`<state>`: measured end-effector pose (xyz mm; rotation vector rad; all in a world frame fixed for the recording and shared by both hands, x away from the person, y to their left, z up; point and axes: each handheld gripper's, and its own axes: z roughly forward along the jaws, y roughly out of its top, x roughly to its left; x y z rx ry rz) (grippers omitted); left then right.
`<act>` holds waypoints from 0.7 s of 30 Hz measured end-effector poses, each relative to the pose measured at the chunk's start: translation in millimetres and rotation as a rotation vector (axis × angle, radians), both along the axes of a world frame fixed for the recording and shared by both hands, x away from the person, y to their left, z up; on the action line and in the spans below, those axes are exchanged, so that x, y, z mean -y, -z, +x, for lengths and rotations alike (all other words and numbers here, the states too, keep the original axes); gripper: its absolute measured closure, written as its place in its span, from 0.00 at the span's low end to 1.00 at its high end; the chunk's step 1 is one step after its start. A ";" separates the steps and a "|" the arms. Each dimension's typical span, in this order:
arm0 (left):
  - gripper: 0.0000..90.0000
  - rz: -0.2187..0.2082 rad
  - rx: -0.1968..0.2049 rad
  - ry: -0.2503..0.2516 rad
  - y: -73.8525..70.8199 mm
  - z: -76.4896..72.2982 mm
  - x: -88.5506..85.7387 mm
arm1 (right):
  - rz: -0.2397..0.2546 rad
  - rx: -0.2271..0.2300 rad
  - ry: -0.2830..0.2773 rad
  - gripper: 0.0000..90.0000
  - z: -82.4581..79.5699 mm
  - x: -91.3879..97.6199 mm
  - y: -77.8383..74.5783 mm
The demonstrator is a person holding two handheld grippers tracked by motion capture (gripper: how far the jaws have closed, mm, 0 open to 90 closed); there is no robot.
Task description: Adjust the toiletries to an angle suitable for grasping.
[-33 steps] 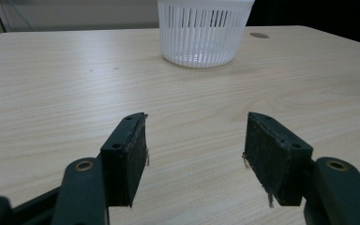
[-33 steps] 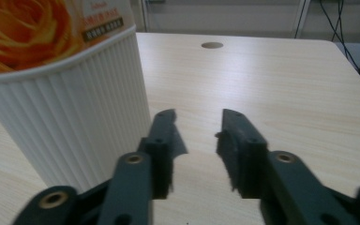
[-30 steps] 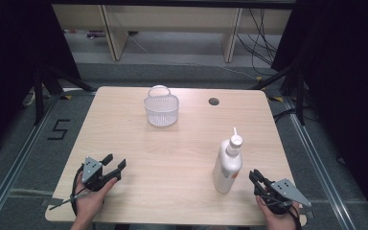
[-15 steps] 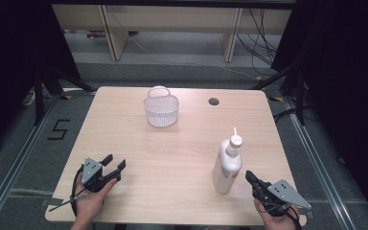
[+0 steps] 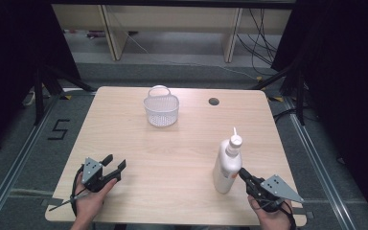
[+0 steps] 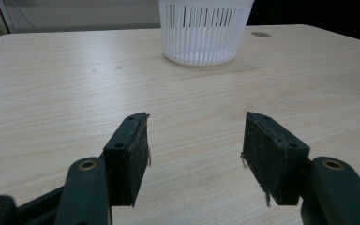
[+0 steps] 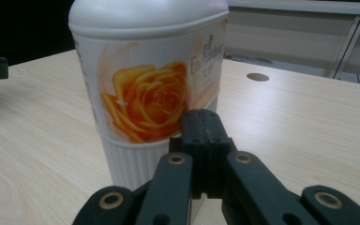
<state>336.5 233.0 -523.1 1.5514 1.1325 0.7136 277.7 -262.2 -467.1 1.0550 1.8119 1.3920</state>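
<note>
Right gripper (image 5: 244,173) jaws closed, empty, beside bottle (image 5: 227,166), left gripper (image 5: 115,165) jaws apart

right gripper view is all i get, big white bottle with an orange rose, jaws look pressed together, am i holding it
Observer: No. In the high view the right gripper is shut on nothing, its tip at the foot of the bottle.
Operator: bottle upright
Observer: Yes, it stands upright with its pointed nozzle on top.
Operator: what else is on the table
Observer: A white slatted basket near the far edge, apart from the bottle.
Operator: and the other hand
Observer: The left gripper is open over bare table, aimed at the basket.
</note>
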 end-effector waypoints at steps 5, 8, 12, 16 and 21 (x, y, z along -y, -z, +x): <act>0.45 0.010 -0.011 -0.007 -0.7 -0.9 0.0 | -0.014 0.008 -0.007 1.00 -1.5 -2.3 -2.3; 0.45 0.011 -0.008 -0.004 -0.6 -0.8 0.4 | -0.014 -0.008 -0.021 1.00 -4.2 -5.1 -4.1; 0.45 0.010 -0.009 -0.005 -0.6 -0.9 0.4 | -0.016 -0.028 -0.052 1.00 -7.8 -11.0 -5.2; 0.45 0.011 -0.008 -0.003 -0.6 -1.1 0.2 | -0.042 -0.019 -0.070 1.00 -10.8 -18.9 -6.3; 0.44 0.011 -0.008 -0.003 -0.6 -1.0 0.3 | -0.058 -0.026 -0.105 1.00 -14.6 -29.4 -7.1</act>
